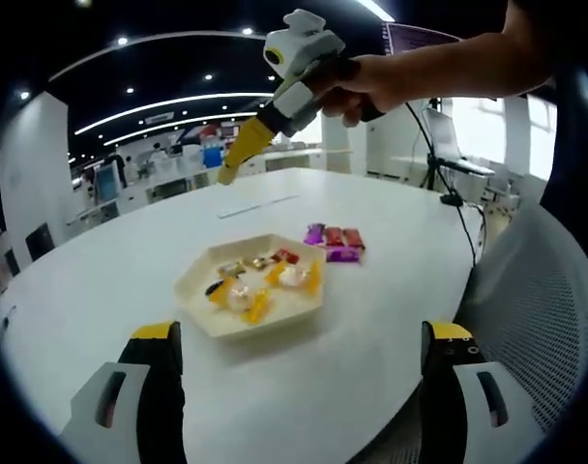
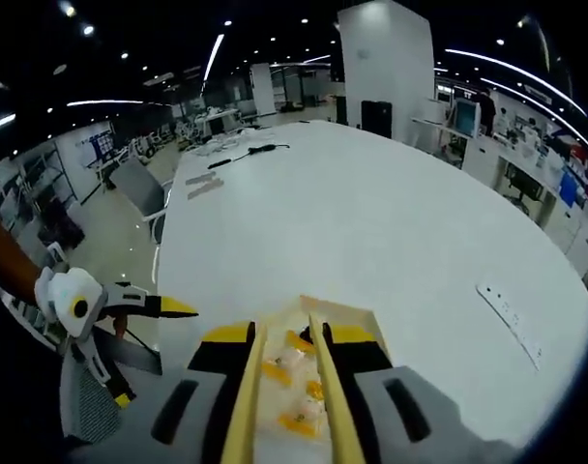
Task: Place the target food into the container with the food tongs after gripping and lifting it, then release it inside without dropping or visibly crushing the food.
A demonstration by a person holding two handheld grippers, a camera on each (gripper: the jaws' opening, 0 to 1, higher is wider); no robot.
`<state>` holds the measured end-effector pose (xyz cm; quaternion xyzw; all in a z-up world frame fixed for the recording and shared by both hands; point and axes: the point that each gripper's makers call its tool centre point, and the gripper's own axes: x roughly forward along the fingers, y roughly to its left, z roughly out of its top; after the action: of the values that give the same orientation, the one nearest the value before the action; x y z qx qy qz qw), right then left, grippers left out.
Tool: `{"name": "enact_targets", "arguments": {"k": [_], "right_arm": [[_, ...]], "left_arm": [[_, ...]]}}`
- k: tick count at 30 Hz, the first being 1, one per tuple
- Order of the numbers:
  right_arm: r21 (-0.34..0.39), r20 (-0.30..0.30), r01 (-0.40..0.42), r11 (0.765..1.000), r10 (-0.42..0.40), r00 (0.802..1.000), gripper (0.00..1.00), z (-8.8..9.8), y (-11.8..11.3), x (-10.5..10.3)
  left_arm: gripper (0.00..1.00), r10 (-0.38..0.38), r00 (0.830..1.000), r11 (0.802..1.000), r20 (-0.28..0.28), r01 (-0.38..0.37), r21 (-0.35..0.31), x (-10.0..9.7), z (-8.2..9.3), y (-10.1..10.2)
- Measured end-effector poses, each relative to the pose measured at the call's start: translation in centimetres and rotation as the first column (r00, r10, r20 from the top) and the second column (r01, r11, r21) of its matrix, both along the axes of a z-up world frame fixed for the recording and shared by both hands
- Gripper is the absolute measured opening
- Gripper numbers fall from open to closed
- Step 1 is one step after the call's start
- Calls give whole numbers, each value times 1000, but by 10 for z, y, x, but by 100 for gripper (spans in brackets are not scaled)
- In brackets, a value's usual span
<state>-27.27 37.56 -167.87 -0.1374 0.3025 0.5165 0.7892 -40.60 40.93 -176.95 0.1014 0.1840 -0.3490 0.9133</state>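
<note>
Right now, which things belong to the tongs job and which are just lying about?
Job:
- hexagonal tray holding wrapped sweets
- tongs in the right hand-held gripper
- left hand-held gripper, jaws apart, nothing between them

Lying about:
- purple and red packets beside the tray
- cable at the table's far end
- mesh chair

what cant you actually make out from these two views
- Right gripper view: whether the tongs hold any food; their tips are lost against the tray.
- Right gripper view: most of the tray, hidden behind the right gripper.
- Left gripper view: what each wrapped piece in the tray is; too small.
- Left gripper view: the packets beside the tray; printing too small to read.
- Left gripper view: the tong tips past the right gripper; blurred.
</note>
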Motion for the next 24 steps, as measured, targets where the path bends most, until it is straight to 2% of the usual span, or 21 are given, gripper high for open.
{"name": "enact_targets", "arguments": {"k": [6,8,9,10,11,12,13,14,15,17,21,22,24], "right_arm": [[36,-2,-2,999,2,1000,27,8,-15,-2],[30,25,5,1000,-6,1000,27,10,-22,0],[28,24,4,1000,-5,1000,27,10,-25,-1],[25,23,11,1000,-11,1000,27,10,-29,1],[26,23,11,1000,-11,1000,27,11,-31,1],[30,27,4,1000,-5,1000,27,12,-33,0],[29,26,3,1000,-3,1000,27,12,-34,0],[25,29,-1,1000,0,1000,27,13,-36,-1],[23,38,-4,1000,3,999,27,14,-37,-1],[16,54,-2,1000,1,999,27,16,-42,1],[21,75,3,1000,-4,997,27,21,-50,5],[22,81,2,1000,-4,997,27,23,-52,5],[28,73,2,1000,-4,997,27,27,-55,3]], "left_arm": [[99,-1,1000,999,7,1,32,1,-1,-1],[99,-2,1000,1000,8,1,31,1,0,-1],[99,-9,999,1000,-32,9,10,-1,1,-3],[99,-23,998,998,-55,20,-59,-4,5,-9],[99,-30,997,995,-71,23,-96,-5,8,-11],[99,-17,997,998,-70,12,-69,-4,8,-5],[99,-18,998,997,-68,13,-77,-4,10,-5],[99,-21,997,992,-70,12,-123,-4,16,-9],[99,-19,996,990,-84,7,-143,-5,18,-10],[99,-15,997,994,-70,7,-105,-2,21,-9],[99,-11,998,994,-63,5,-107,1,26,-15],[99,-11,998,994,-63,4,-106,1,25,-17],[99,-24,998,998,-52,20,-65,-4,16,-19]]}}
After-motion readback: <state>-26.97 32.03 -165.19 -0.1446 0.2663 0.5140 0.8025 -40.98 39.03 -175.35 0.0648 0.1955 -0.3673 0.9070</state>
